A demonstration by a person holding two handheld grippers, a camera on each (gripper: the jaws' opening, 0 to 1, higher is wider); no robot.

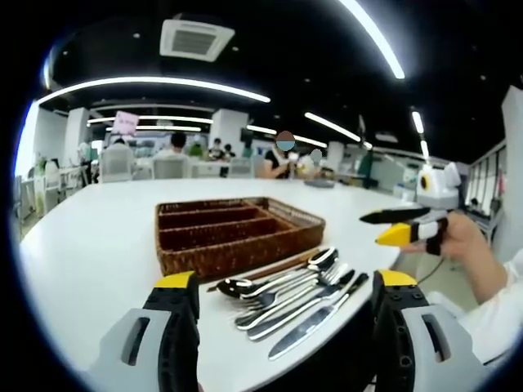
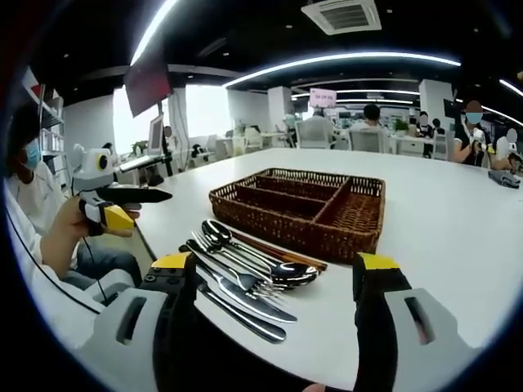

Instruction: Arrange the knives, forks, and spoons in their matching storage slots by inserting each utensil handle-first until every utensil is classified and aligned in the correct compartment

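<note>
A woven wicker cutlery tray (image 1: 237, 229) with several empty slots sits on a white surface (image 1: 90, 245), a pile of spoons (image 1: 278, 278), forks (image 1: 282, 296) and knives (image 1: 315, 314) lying loose just beside its near edge. The left gripper (image 1: 278, 306) and right gripper (image 2: 274, 282) hover above the surface edge, jaws wide apart, holding nothing

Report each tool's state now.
Left tool: open, holding nothing, above the cutlery.
Right tool: open, holding nothing.
</note>
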